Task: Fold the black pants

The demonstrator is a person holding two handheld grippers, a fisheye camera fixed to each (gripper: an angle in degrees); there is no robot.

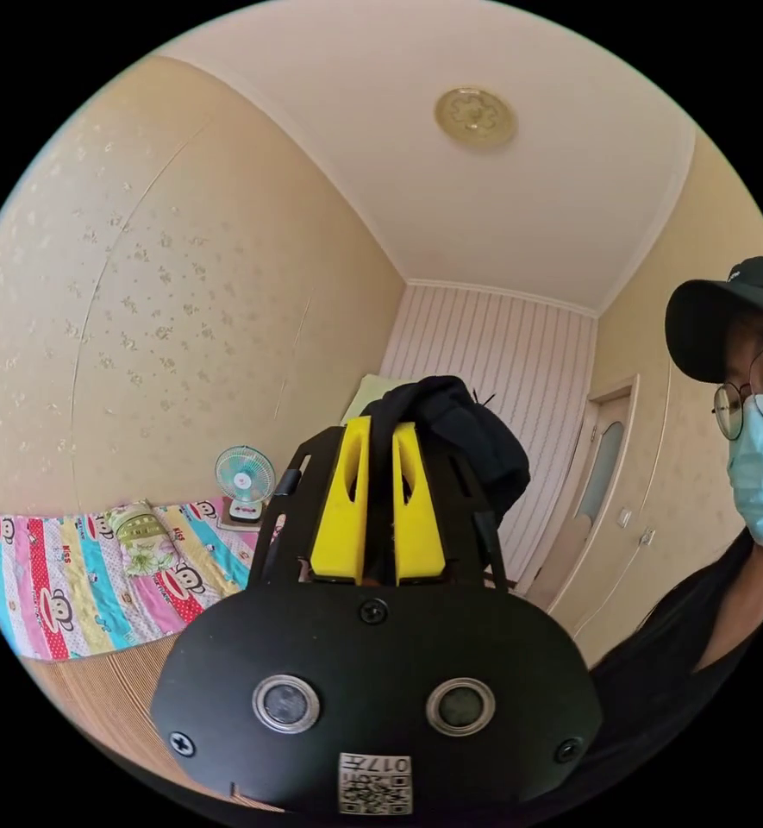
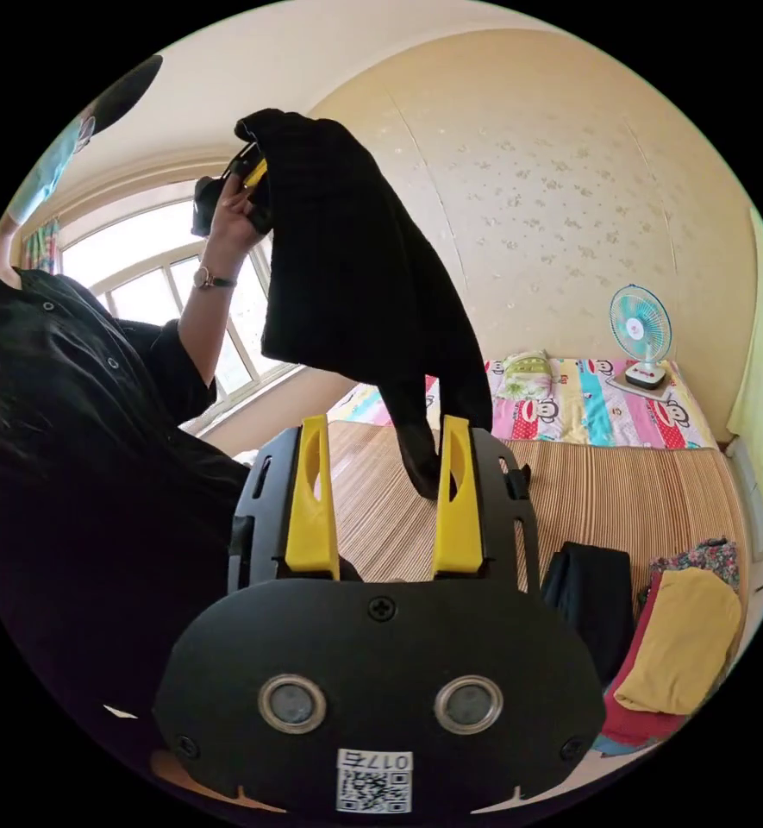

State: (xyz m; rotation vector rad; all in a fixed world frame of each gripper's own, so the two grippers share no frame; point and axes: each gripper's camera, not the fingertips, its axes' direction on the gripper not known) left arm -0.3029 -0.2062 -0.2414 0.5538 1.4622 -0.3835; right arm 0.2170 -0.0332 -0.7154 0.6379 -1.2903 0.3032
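The black pants (image 2: pixel 355 285) hang in the air above the bed's striped mat (image 2: pixel 622 500). My left gripper (image 1: pixel 379 427) is shut on their top edge, and black cloth (image 1: pixel 459 431) bunches over its yellow jaws. In the right gripper view that left gripper (image 2: pixel 247 177) shows high at upper left, held in a person's hand. My right gripper (image 2: pixel 385 431) is open, its yellow jaws standing apart. The lower end of the pants dangles just beyond the tips, close to the right-hand jaw, and nothing is clamped.
A small fan (image 2: pixel 641 336) and a patterned quilt (image 2: pixel 597 405) lie at the far end of the bed. Folded clothes, a black item (image 2: pixel 592 595) and a yellow one (image 2: pixel 683 642) on a red one, sit at the near right corner. A window (image 2: pixel 165 276) is behind the person.
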